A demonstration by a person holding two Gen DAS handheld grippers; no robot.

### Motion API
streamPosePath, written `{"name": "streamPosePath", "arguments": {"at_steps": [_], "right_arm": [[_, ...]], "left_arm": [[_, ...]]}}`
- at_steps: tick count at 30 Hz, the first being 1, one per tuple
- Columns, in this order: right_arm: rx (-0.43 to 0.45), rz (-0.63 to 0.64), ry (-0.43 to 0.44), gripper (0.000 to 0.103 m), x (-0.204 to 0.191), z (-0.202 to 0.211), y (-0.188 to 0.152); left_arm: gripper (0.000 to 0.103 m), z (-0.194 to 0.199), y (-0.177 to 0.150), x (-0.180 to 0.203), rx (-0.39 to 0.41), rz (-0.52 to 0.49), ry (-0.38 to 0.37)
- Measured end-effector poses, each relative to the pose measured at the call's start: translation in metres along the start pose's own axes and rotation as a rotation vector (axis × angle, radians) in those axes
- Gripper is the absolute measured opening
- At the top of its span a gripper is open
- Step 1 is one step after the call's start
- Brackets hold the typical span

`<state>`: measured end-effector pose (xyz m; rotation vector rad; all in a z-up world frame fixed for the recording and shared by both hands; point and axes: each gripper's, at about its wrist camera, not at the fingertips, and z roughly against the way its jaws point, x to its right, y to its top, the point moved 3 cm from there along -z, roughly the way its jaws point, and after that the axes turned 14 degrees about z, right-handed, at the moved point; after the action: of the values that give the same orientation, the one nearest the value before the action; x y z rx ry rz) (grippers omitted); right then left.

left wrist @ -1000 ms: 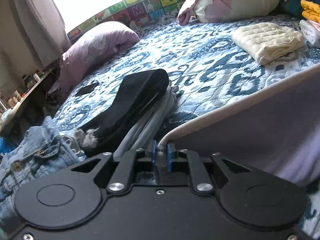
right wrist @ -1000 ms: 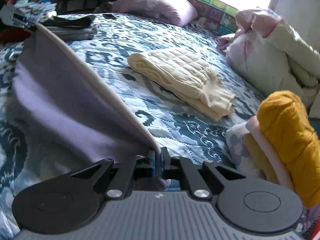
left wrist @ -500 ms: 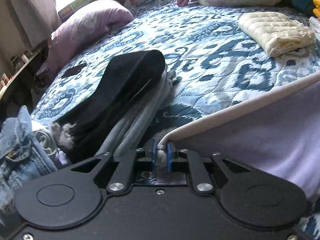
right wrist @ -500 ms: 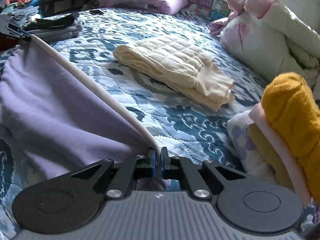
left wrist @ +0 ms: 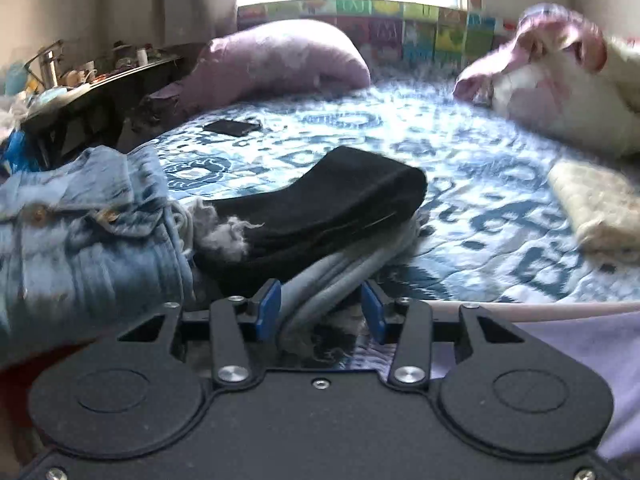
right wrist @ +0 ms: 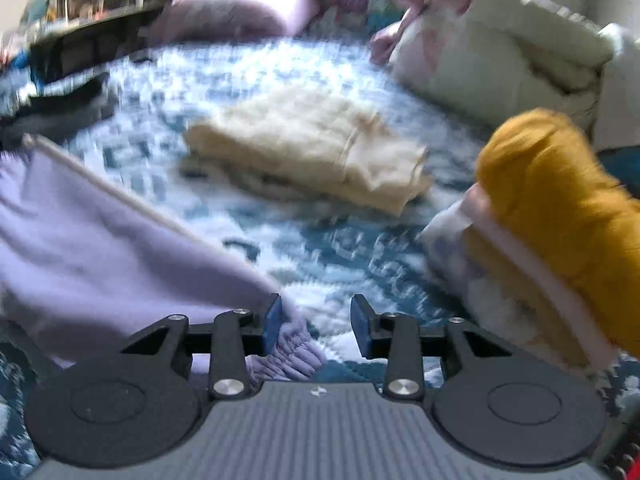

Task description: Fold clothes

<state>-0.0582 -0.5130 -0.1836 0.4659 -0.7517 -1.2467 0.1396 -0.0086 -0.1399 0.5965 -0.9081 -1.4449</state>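
At lower centre of each view, left gripper [left wrist: 321,312] and right gripper [right wrist: 316,326] fingers apart, gripping nothing. Lavender garment [right wrist: 100,248] lies lower left on patterned bedspread [right wrist: 320,248], gathered cuff beside right gripper's left finger.

The letters on the colourful panels [left wrist: 400,28] behind the bed are too blurred to read.

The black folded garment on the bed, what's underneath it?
Under the black folded garment lies a stack of grey folded clothing, its rounded folds sticking out toward the open left gripper. How many grey pieces, and anything beneath them, is covered.
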Motion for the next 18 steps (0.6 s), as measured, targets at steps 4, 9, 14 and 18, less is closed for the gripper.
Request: {"name": "streamPosePath", "arguments": {"at_steps": [4, 9, 14, 18], "right_arm": [[0.033, 0.042, 0.066, 0.039, -0.029, 0.008, -0.004], [-0.030, 0.050, 0.131, 0.040, -0.049, -0.019, -0.024], [-0.013, 0.050, 0.131, 0.045, -0.046, -0.008, -0.018], [-0.035, 0.047, 0.142, 0.048, -0.044, -0.011, -0.023]], "left_arm": [[0.042, 0.002, -0.027, 0.024, 0.000, -0.036, -0.143], [0.045, -0.037, -0.077, 0.043, -0.089, -0.231, -0.023], [0.043, -0.008, -0.062, 0.042, -0.050, -0.103, -0.091], [0.047, -0.019, -0.081, 0.053, -0.130, -0.205, -0.028]]}}
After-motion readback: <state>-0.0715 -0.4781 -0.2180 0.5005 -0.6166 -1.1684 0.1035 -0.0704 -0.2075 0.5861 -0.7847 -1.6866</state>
